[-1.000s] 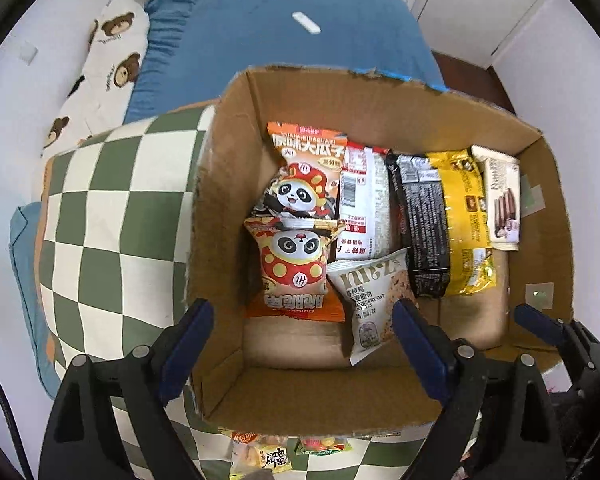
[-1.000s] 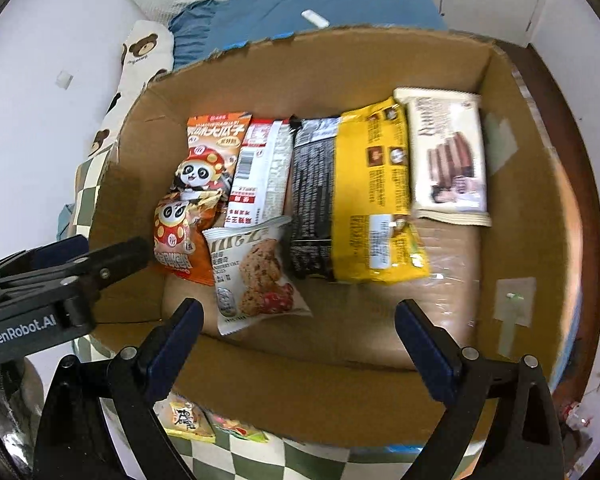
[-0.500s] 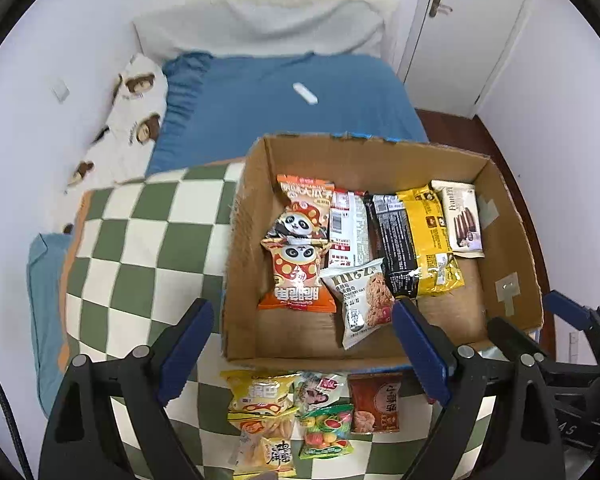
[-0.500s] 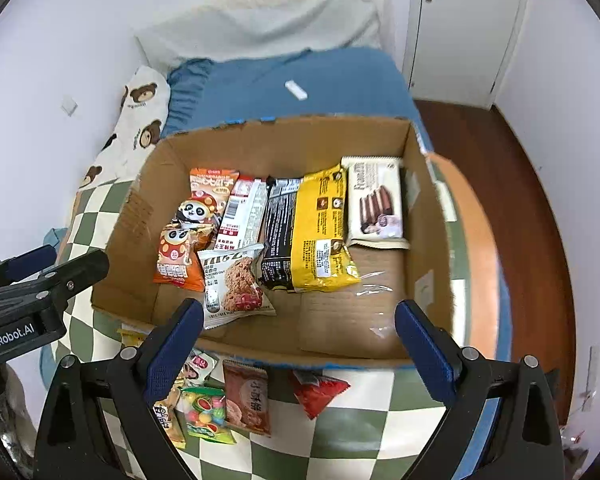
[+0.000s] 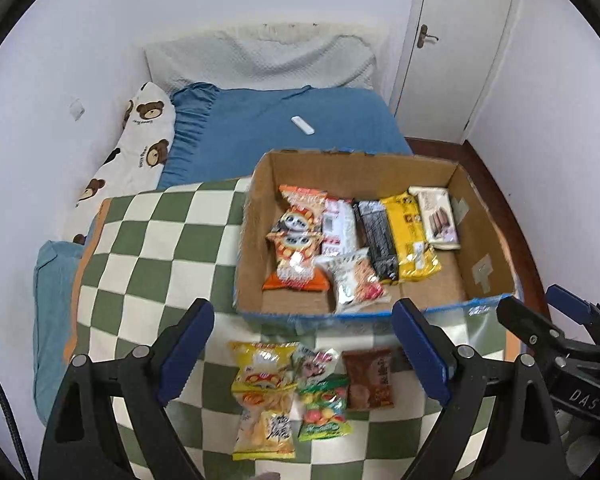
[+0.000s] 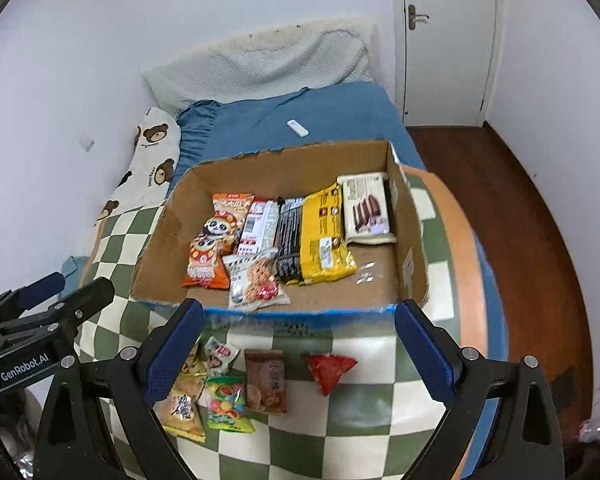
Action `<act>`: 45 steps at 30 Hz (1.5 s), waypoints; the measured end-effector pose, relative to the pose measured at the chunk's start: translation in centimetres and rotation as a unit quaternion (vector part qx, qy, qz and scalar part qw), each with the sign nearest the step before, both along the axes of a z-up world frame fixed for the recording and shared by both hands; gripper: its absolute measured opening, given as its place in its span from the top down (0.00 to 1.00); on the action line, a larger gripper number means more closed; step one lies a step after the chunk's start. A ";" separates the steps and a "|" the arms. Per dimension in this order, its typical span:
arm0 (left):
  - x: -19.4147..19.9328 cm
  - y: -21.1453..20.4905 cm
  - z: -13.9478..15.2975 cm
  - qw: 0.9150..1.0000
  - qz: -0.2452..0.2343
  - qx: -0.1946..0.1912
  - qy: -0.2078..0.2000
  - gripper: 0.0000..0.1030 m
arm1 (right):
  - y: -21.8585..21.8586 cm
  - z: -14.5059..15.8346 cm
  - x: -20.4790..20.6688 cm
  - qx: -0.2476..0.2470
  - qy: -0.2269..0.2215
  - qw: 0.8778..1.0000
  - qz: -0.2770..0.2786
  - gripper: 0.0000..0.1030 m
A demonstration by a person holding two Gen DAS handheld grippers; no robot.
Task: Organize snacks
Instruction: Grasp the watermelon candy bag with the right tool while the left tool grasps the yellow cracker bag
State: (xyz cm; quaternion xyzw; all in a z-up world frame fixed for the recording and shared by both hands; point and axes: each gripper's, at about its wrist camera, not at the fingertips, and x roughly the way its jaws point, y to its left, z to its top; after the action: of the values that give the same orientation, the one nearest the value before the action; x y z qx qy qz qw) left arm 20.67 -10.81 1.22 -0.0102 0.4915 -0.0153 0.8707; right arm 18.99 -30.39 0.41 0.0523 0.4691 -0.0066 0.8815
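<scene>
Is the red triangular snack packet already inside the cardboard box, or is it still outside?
Outside. The red triangular snack packet lies on the checkered blanket, in front of the cardboard box.

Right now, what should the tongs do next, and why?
Probably lower the right tongs onto the red packet. Both tongs are open and hold nothing, that packet lies alone on the checkered blanket outside the cardboard box, and the box floor has bare room on its right side.

Checkered quilt, blue bedsheet, bear pillow, white door

A checkered blanket carries the cardboard box and loose snack packets.
</scene>
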 end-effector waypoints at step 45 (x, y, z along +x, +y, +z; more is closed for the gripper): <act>-12.5 7.8 -24.0 0.964 0.078 -0.026 0.253 0.55 | 13.8 -26.3 -6.3 0.007 0.270 0.955 0.123 0.46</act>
State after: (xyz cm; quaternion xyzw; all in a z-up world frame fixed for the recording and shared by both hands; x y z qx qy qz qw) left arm 8.18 -3.05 -22.81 -0.0750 0.6930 0.0431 0.7158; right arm 12.68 -16.58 -25.86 -0.0034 0.6922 0.0911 0.7159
